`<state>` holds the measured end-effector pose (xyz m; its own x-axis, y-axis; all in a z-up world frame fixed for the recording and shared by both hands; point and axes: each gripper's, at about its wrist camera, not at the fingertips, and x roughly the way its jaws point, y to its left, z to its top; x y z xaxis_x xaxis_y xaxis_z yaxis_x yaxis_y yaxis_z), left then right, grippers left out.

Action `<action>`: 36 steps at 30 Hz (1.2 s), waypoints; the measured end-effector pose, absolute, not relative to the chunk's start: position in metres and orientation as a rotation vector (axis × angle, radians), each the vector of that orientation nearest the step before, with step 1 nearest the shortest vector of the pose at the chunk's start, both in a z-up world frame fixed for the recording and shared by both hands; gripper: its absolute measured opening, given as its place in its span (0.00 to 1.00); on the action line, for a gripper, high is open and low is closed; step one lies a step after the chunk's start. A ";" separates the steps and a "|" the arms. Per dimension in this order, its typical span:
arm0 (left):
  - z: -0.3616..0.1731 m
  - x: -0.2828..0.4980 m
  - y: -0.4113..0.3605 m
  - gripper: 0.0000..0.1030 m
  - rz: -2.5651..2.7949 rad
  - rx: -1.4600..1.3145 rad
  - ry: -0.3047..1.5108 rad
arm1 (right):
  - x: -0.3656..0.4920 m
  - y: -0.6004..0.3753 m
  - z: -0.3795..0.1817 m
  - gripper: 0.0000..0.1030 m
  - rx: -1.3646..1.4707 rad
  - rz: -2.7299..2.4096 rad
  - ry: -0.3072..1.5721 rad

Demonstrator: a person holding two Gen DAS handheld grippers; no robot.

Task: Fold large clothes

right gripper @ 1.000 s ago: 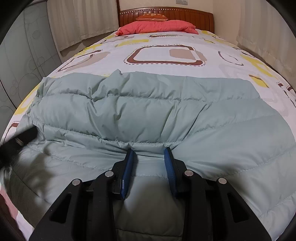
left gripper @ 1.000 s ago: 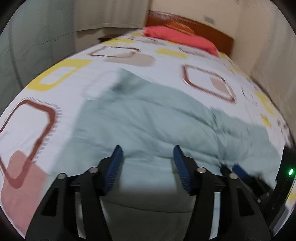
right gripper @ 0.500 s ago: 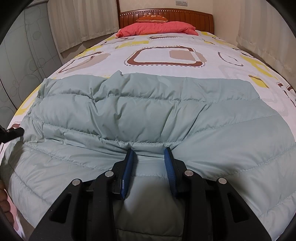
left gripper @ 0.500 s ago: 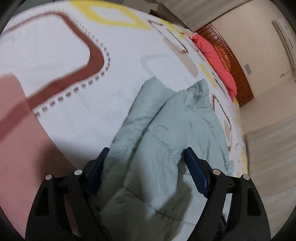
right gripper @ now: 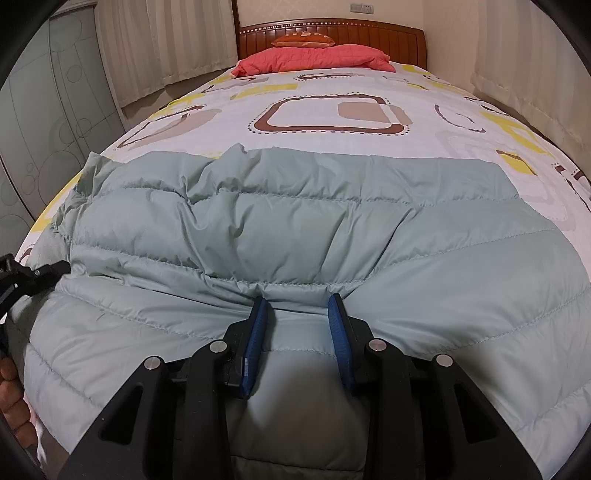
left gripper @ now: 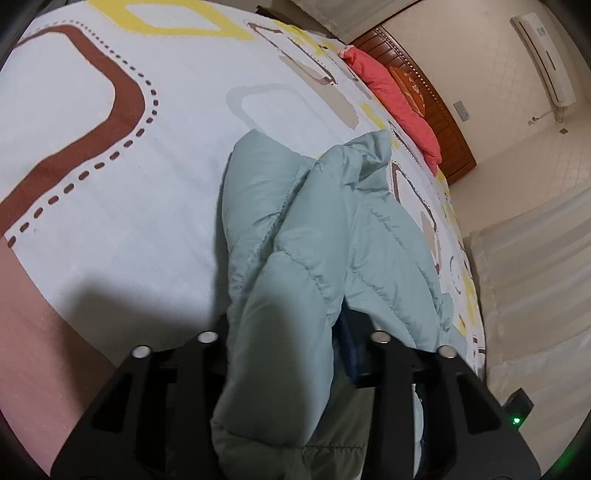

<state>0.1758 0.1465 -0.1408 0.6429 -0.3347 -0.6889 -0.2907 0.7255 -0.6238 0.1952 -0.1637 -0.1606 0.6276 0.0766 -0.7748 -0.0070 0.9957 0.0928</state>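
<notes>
Both grippers pinch the jacket's [right gripper: 314, 229] near hem, left gripper [left gripper: 284, 343] at its end, right gripper [right gripper: 299, 332] mid-edge; its length runs across the bed [right gripper: 332, 96].

The right wrist view sat low at the near end of the bed [right gripper: 332, 92], facing straight along it to the far headboard [right gripper: 332, 31]. The left wrist view was rolled, close over the jacket [left gripper: 332, 229], looking along its left edge. Both shared the jacket [right gripper: 295, 229], patterned sheet and red pillow [left gripper: 399, 92].
</notes>
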 end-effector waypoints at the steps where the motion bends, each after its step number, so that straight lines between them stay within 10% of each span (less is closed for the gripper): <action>1: -0.139 0.174 0.145 0.29 -0.028 -0.777 0.894 | 0.195 -0.163 -0.160 0.34 0.084 0.048 0.890; 4: -0.133 0.176 0.142 0.24 -0.018 -0.744 0.887 | 0.194 -0.166 -0.154 0.35 0.097 0.051 0.888; 8: -0.126 0.173 0.142 0.21 -0.024 -0.735 0.870 | 0.183 -0.187 -0.132 0.64 0.164 0.028 0.833; 31: -0.129 0.169 0.132 0.27 -0.011 -0.636 0.882 | 0.148 -0.320 -0.167 0.49 0.311 -0.178 0.913; 36: -0.112 0.163 0.125 0.14 -0.042 -0.627 0.842 | 0.143 -0.322 -0.168 0.49 0.311 -0.179 0.906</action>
